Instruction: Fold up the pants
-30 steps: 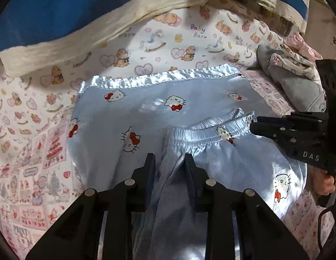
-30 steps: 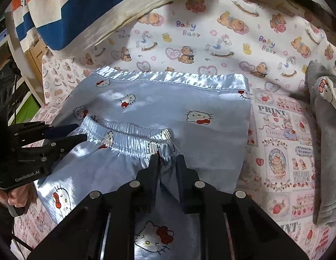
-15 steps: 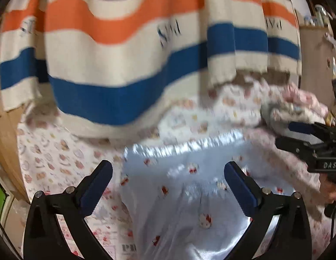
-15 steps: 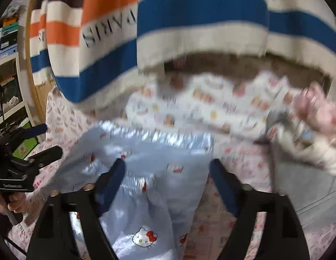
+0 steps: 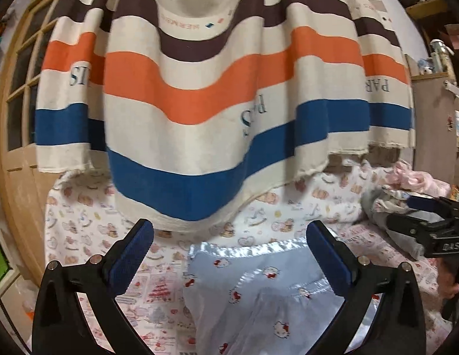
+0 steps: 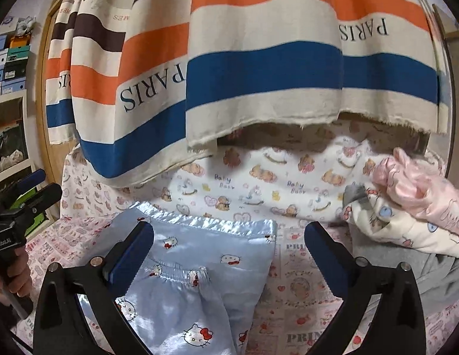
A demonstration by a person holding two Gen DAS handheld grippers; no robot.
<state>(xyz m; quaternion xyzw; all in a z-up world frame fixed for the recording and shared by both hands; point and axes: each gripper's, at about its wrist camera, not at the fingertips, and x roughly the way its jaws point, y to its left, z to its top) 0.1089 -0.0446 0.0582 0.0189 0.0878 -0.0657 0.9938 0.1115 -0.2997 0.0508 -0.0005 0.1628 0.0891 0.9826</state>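
Note:
Light blue satin pants (image 5: 259, 293) with a Hello Kitty print lie folded over on the printed bed sheet, the elastic waistband (image 6: 176, 272) doubled onto the leg part. They also show in the right wrist view (image 6: 200, 254). My left gripper (image 5: 229, 251) is wide open and empty, raised above the pants. My right gripper (image 6: 229, 254) is wide open and empty too, raised above the pants' right half. The right gripper shows at the right in the left wrist view (image 5: 430, 224), and the left one at the left in the right wrist view (image 6: 25, 195).
A striped cream, orange and blue cloth (image 5: 217, 94) hangs over the far side of the bed. A pile of pink, cream and grey clothes (image 6: 407, 207) lies at the right. The teddy-print sheet (image 6: 259, 183) covers the bed. A wooden door frame (image 5: 10, 177) stands left.
Both grippers were shut on the pants' fabric one second ago. They let go, opened wide and rose back from the pants, so the hanging striped cloth now fills the upper view.

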